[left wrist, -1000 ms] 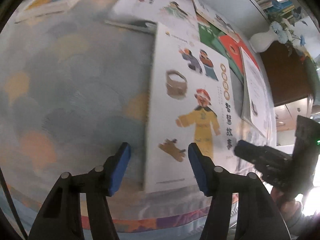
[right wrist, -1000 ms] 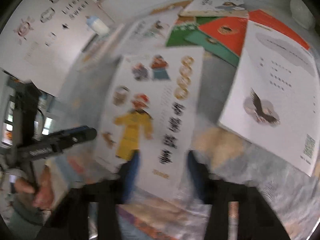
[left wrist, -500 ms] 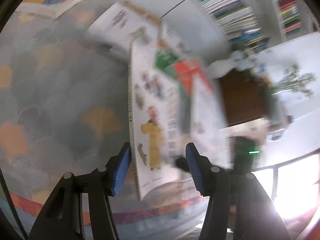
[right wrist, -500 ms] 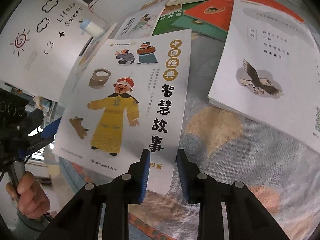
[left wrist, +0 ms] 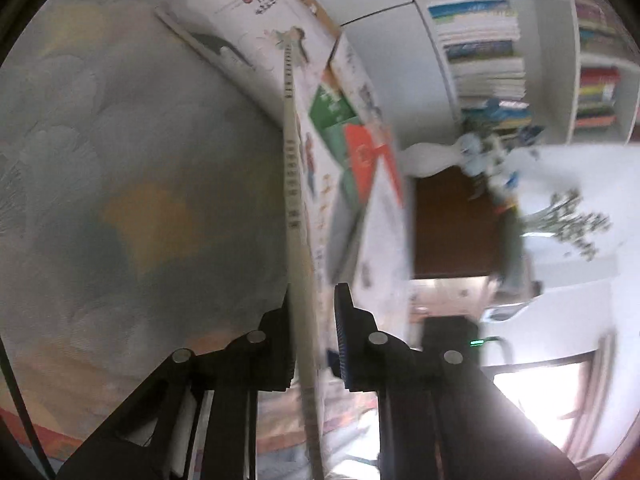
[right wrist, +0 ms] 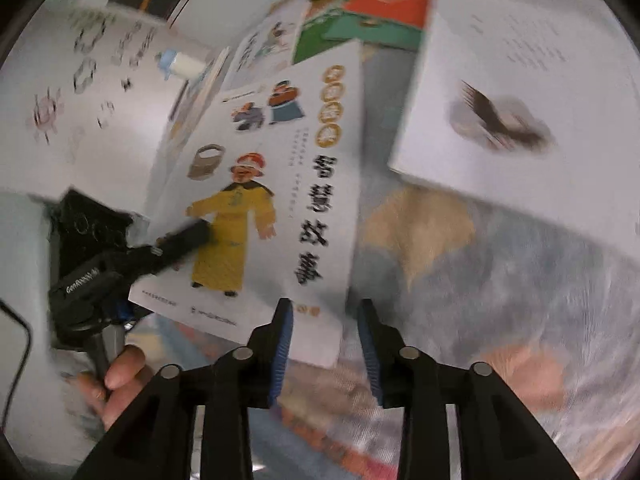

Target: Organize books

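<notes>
**One book lifted, the rest still scattered**

Left gripper point(left wrist: 312, 340) closing around the near edge of the picture book point(right wrist: 276, 184) — spine seen edge-on between its fingers, one finger against the spine, the blue pad of the other a little off the cover, so not firmly clamped as far as can be told. From the right wrist view, same gripper point(right wrist: 188, 236) reaching in from the left side, upper finger laid across the cover beside the yellow-robed figure, the person's hand point(right wrist: 116, 376) on the handle below. Book tilted up off the patterned tablecloth point(left wrist: 132, 200), near edge raised.

Right gripper point(right wrist: 324, 340) with jaws parted, holding nothing; the book's near corner sits between and just ahead of its blue pads, possibly brushing the left one — blur prevents certainty.

Farther out: a white book with a bird picture point(right wrist: 504, 120) lying flat ahead and to the right, green and red books point(right wrist: 376, 12) overlapping beyond it, another white illustrated book point(left wrist: 256, 12) far ahead of the left gripper. Filled bookshelf point(left wrist: 480, 48) beyond the table, up and to the right.

Judged early: one book picked up, not yet placed anywhere; at least four more loose on the table, no tidy stack visible.
</notes>
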Action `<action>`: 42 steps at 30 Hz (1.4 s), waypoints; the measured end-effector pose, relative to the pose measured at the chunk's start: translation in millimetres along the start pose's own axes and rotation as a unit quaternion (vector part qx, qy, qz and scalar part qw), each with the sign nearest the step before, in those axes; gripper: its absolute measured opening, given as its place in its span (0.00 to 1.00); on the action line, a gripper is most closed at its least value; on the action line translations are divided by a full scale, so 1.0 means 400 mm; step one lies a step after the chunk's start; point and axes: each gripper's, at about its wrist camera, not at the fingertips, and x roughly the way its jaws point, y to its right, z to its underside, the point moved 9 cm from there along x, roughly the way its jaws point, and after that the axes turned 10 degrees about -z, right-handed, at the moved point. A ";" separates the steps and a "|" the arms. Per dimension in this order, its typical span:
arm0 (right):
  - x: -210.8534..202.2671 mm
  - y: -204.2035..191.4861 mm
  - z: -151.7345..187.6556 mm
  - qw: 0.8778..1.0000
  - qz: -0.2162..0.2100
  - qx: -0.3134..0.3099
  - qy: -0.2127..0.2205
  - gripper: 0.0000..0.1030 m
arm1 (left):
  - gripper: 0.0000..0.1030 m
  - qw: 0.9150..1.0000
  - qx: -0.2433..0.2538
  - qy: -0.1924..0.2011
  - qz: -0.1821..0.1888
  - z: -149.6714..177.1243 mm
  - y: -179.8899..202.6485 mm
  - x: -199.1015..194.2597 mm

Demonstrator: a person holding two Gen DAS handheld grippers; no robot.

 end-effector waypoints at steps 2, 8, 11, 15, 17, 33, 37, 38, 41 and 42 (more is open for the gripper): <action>-0.006 0.012 0.007 0.997 -0.064 0.042 0.004 0.56 | 0.12 1.000 -0.024 -0.009 0.015 -0.010 -0.010 -0.002; 0.017 0.012 0.008 0.983 -0.159 0.094 0.001 0.59 | 0.12 0.992 -0.091 -0.030 0.083 -0.010 -0.027 -0.012; 0.044 -0.013 -0.014 0.975 -0.196 0.103 -0.005 0.59 | 0.12 0.995 -0.079 -0.028 0.059 -0.006 -0.025 -0.008; 0.059 -0.051 -0.034 0.979 -0.186 0.077 0.007 0.33 | 0.12 0.999 -0.034 -0.028 -0.018 0.004 -0.037 0.001; 0.053 -0.070 -0.029 0.990 -0.139 0.025 0.011 0.26 | 0.14 0.996 0.015 -0.029 -0.086 0.012 -0.044 0.007; 0.022 -0.322 0.055 0.932 0.164 -0.317 0.057 0.24 | 0.15 0.956 0.233 -0.013 -0.179 -0.006 0.054 -0.110; 0.057 -0.405 0.018 0.928 0.165 -0.326 0.068 0.24 | 0.15 0.954 0.242 0.008 -0.177 -0.071 0.061 -0.179; 0.070 -0.432 0.002 0.927 0.165 -0.330 0.071 0.24 | 0.15 0.954 0.242 0.017 -0.176 -0.103 0.058 -0.209; 0.132 -0.511 -0.061 0.922 0.162 -0.342 0.082 0.24 | 0.15 0.953 0.242 0.041 -0.178 -0.197 0.037 -0.281; 0.149 -0.531 -0.079 0.921 0.159 -0.346 0.084 0.24 | 0.15 0.951 0.245 0.049 -0.182 -0.230 0.029 -0.302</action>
